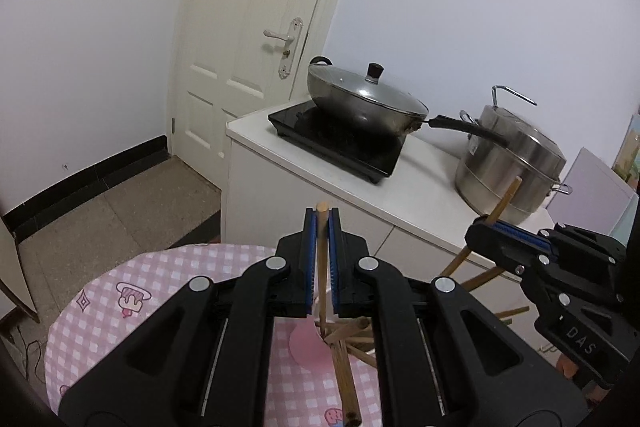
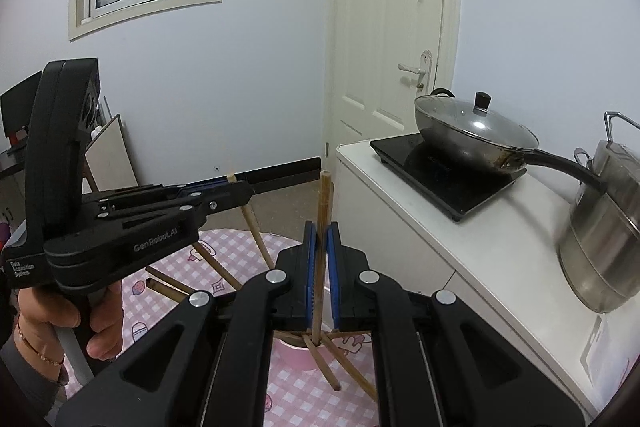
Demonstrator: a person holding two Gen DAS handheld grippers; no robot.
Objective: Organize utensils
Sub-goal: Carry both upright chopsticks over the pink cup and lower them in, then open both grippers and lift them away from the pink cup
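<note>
My left gripper (image 1: pixel 322 217) is shut on a wooden chopstick (image 1: pixel 321 259) that stands nearly upright between its blue pads. Its lower end reaches into a loose heap of chopsticks (image 1: pixel 348 337) on the pink checked table (image 1: pixel 160 291). A pink round thing (image 1: pixel 304 345) lies under the heap, mostly hidden. To the right, my right gripper (image 1: pixel 486 223) is shut on a second chopstick (image 1: pixel 510 195), tilted. In the right wrist view the right gripper (image 2: pixel 320 227) clamps its chopstick (image 2: pixel 325 199) upright over the fanned heap (image 2: pixel 344 363). The left gripper (image 2: pixel 240 185) holds its slanted chopstick (image 2: pixel 256 235).
Just behind the table stands a white counter (image 1: pixel 420 179) with a black induction hob (image 1: pixel 332 139), a lidded wok (image 1: pixel 360 99) and a steel pot (image 1: pixel 508 163). A cream door (image 1: pixel 248 27) is at the back. A person's hand (image 2: pixel 104 323) grips the left gripper's handle.
</note>
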